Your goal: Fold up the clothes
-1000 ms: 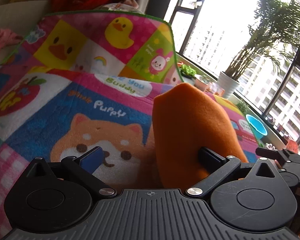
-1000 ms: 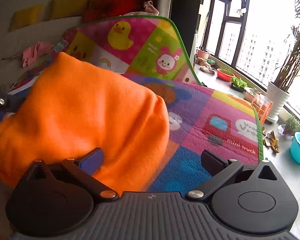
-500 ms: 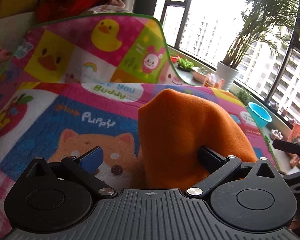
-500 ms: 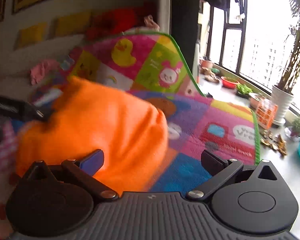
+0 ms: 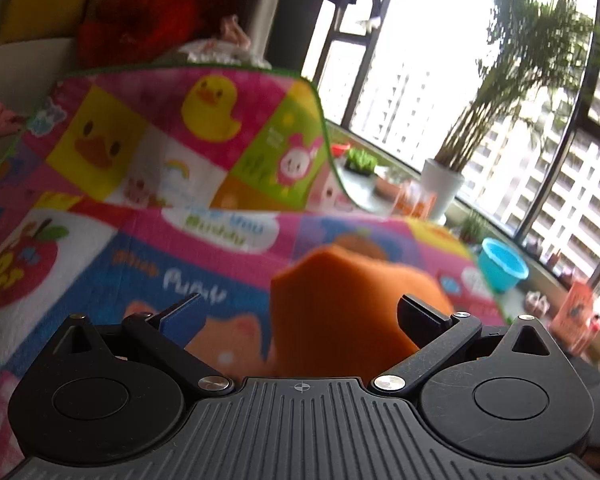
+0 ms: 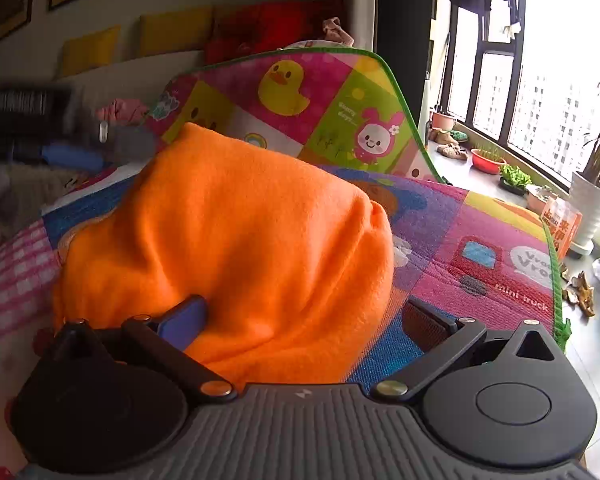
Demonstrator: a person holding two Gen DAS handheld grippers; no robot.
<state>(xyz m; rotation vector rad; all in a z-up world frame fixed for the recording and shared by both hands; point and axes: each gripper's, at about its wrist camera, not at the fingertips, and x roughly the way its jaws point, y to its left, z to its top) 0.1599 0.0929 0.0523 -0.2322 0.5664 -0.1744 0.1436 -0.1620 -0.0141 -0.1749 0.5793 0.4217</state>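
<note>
Currently, status by item:

Left tongs (image 5: pixel 300 312): my jaws stand wide apart, released. The cloth (image 5: pixel 340 312) sits between them, nearer the right finger (image 5: pixel 420 318); the blue pad of the left finger (image 5: pixel 182 320) is clear of it. I cannot tell whether the right finger touches the fabric.

Right tongs (image 6: pixel 300 320): my jaws stand wide apart, released. The blue left pad (image 6: pixel 184 322) presses into a dent in the cloth (image 6: pixel 236 240); the right finger (image 6: pixel 426 322) is apart from it, over bare mat.

Cloth: orange fleece, bunched in a rounded heap on the mat (image 6: pixel 480 248). In the right view it covers the left half of the mat's near part, and its near edge runs under my tongs.

Mat: a bright patchwork play mat with a green border. The far part stands up against a sofa (image 6: pixel 148 68), showing a yellow duck (image 6: pixel 280 82) and a pink rabbit (image 6: pixel 374 138). The right edge runs along the window side.

Floor by the window: a white pot (image 5: pixel 440 192) with a tall plant, a blue basin (image 5: pixel 502 270), an orange carton (image 6: pixel 560 224), small planters.

Image quality: the left view is blurred, so print on the mat there is hard to read.
</note>
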